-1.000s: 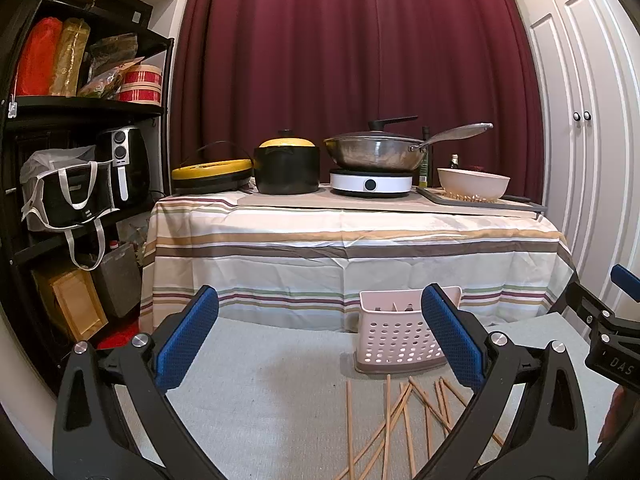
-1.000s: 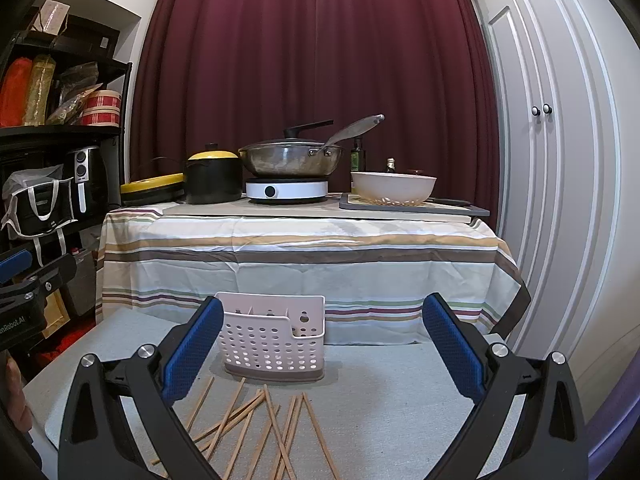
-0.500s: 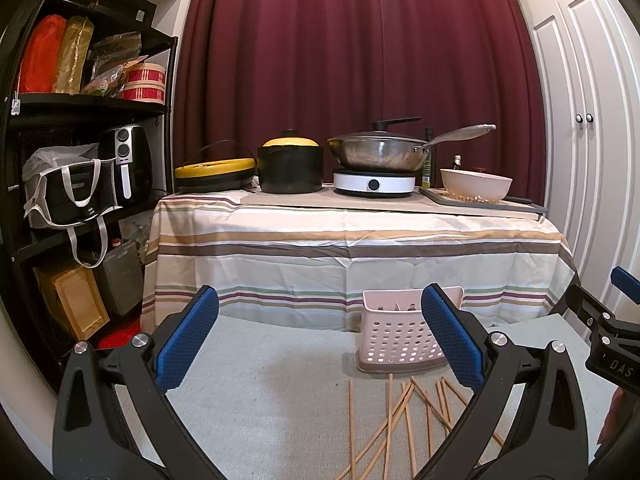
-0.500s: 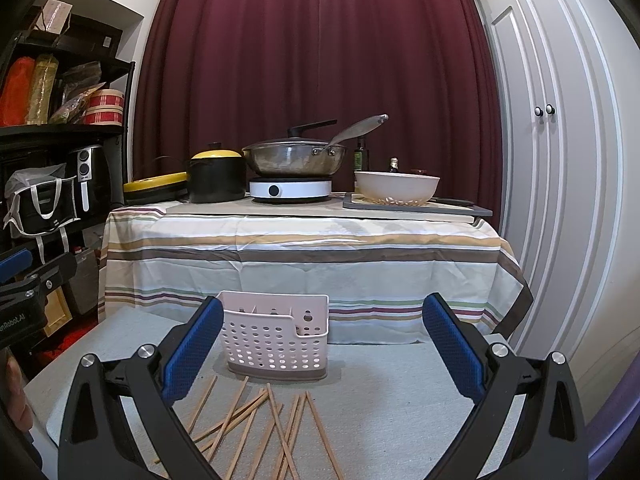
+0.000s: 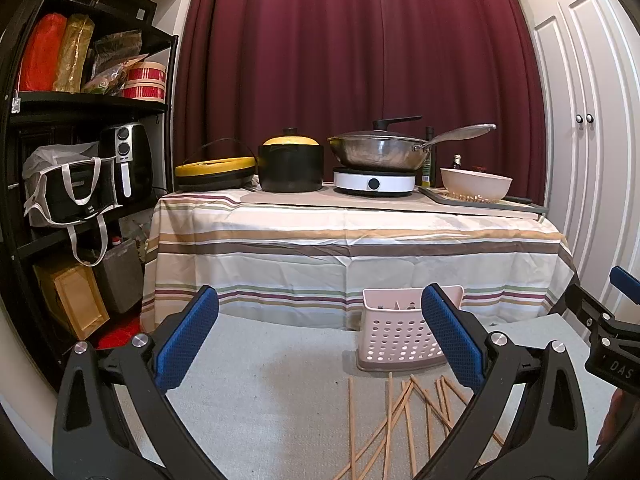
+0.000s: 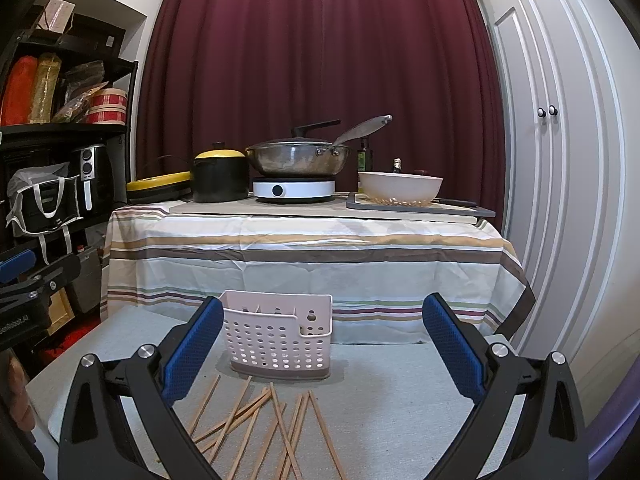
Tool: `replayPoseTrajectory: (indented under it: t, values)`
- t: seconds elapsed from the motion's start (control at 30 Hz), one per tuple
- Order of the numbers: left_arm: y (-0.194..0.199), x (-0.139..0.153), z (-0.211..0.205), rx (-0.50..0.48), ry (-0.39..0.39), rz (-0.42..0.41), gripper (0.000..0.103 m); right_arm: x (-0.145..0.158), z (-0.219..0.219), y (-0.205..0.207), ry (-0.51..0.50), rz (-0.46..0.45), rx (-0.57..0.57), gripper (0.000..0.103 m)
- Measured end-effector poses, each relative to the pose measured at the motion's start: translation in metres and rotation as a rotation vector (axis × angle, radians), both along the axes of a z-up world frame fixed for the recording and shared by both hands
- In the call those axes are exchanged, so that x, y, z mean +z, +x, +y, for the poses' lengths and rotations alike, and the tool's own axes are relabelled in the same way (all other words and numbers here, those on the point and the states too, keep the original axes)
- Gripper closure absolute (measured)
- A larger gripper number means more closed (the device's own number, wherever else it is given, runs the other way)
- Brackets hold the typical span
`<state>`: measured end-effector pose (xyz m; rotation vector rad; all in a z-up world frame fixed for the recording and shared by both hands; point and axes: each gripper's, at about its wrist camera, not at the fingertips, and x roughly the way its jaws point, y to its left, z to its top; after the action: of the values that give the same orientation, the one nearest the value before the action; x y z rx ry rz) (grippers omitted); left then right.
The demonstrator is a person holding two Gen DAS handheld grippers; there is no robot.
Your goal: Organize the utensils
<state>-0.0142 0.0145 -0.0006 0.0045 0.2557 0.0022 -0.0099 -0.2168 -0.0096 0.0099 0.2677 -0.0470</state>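
Note:
Several wooden chopsticks (image 6: pixel 256 424) lie scattered and crossing on the grey mat, in front of a pale pink perforated basket (image 6: pixel 280 336). In the left wrist view the chopsticks (image 5: pixel 400 420) and the basket (image 5: pixel 396 336) sit to the lower right. My left gripper (image 5: pixel 320 340) is open and empty, held above the mat left of the chopsticks. My right gripper (image 6: pixel 324 344) is open and empty too, hovering over the chopsticks with the basket between its blue pads (image 6: pixel 192 352). Each gripper shows at the edge of the other's view.
Behind the mat stands a table with a striped cloth (image 6: pixel 304 256) carrying a black pot (image 6: pixel 220 176), a wok on a hotplate (image 6: pixel 296 160) and a white bowl (image 6: pixel 400 188). A black shelf unit (image 5: pixel 80 184) is at left, white cupboard doors (image 6: pixel 552 184) at right.
Both views have tilted or sunk slightly, so the table and basket sit a little lower in the frames. Chopsticks and basket have not moved. Both grippers stay open.

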Motion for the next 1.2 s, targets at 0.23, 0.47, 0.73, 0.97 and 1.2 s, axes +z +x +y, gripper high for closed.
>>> replayPoseTrajectory:
  t: [0.23,0.47,0.73,0.97,1.2]
  values:
    - [0.0,0.0002,0.0,0.0,0.0,0.0,0.004,-0.0004,0.0001,-0.0004,0.001,-0.001,0.002,0.006]
    - [-0.0002,0.0001,-0.0002,-0.001,0.0,-0.001,0.004,0.0002,0.0016,-0.0005,0.0,-0.001,0.006,0.006]
    - [-0.0005,0.0005,-0.0005,-0.001,-0.001,-0.001,0.004,0.0012,0.0034,-0.0008,-0.001,-0.001,0.012,0.006]
    - [-0.0012,0.0016,-0.0019,-0.001,-0.002,-0.001,0.004,0.0016,0.0044,-0.0008,-0.001,-0.002,0.013,0.006]
    - [-0.0014,0.0029,-0.0035,-0.003,-0.003,-0.002,0.004,0.0022,0.0072,-0.0018,-0.002,-0.004,0.017,0.006]
